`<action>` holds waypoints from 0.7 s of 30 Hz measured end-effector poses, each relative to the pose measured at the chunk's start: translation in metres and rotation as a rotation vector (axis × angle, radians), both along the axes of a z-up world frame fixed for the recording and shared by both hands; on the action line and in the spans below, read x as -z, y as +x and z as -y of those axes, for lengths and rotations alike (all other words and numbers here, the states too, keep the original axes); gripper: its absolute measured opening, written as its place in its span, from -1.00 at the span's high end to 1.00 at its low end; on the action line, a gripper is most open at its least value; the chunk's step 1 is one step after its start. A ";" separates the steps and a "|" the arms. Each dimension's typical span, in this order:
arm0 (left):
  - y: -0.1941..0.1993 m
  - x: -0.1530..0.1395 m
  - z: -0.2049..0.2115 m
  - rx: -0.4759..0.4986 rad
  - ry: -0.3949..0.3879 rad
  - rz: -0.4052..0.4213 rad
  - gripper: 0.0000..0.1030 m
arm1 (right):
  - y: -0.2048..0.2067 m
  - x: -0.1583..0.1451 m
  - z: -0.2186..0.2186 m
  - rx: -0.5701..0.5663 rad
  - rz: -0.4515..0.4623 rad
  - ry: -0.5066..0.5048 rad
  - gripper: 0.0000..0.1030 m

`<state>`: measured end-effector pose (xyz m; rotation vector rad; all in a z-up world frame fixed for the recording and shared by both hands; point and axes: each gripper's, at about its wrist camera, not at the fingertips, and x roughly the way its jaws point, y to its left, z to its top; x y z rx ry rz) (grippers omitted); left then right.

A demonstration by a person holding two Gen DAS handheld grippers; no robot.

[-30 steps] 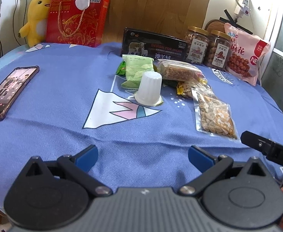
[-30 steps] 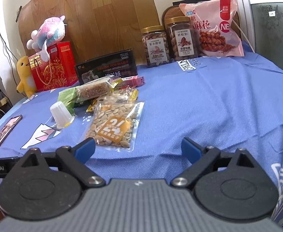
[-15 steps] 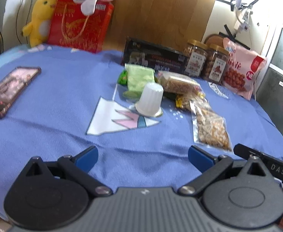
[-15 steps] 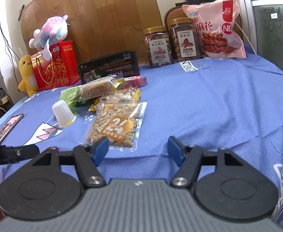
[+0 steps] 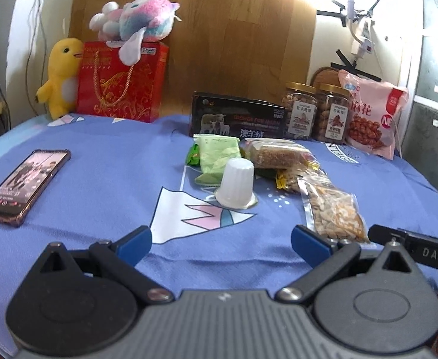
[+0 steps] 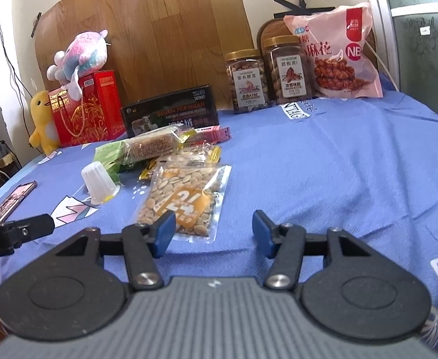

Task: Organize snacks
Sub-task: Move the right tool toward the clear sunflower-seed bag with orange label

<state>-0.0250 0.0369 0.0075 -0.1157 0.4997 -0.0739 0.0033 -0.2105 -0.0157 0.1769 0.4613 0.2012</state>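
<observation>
Left wrist view: left gripper [image 5: 221, 240] spread wide, nothing in it, low over the blue worktop [image 5: 114, 161]. Snack pile sits at 12 o'clock, white cup [image 5: 236, 183] upside down, nut packet [image 5: 332, 209] at 1 o'clock. Right gripper [image 6: 213, 229] roughly half open, empty, nut packet just past its left pad [image 6: 165, 229].

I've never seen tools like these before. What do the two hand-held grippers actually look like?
Both match: the left hand-held gripper and right hand-held gripper have a ribbed grey body, two black round discs, black linkage arms with silver pivot screws, and blue pads on the fingertips. A side bar carries white lettering. No cables show.
</observation>
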 end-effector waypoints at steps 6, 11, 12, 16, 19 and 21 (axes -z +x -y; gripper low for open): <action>0.001 0.002 0.004 0.026 0.018 0.002 -0.99 | 0.004 0.003 0.002 0.000 -0.018 0.017 0.02; 0.006 0.006 0.000 0.028 0.001 -0.014 -0.99 | 0.009 0.005 0.004 -0.003 -0.032 0.031 0.04; 0.007 0.006 -0.001 0.026 -0.003 -0.015 -0.99 | 0.009 0.005 0.003 -0.005 -0.031 0.031 0.04; 0.011 0.007 -0.003 0.021 -0.012 -0.020 -0.99 | 0.011 0.005 0.000 -0.019 -0.027 0.021 0.04; 0.013 0.008 -0.005 0.016 -0.012 -0.018 -0.99 | 0.012 0.005 -0.004 -0.037 -0.026 0.012 0.05; 0.013 0.008 -0.006 0.012 -0.014 -0.012 -0.99 | 0.013 0.005 -0.006 -0.051 -0.028 0.004 0.17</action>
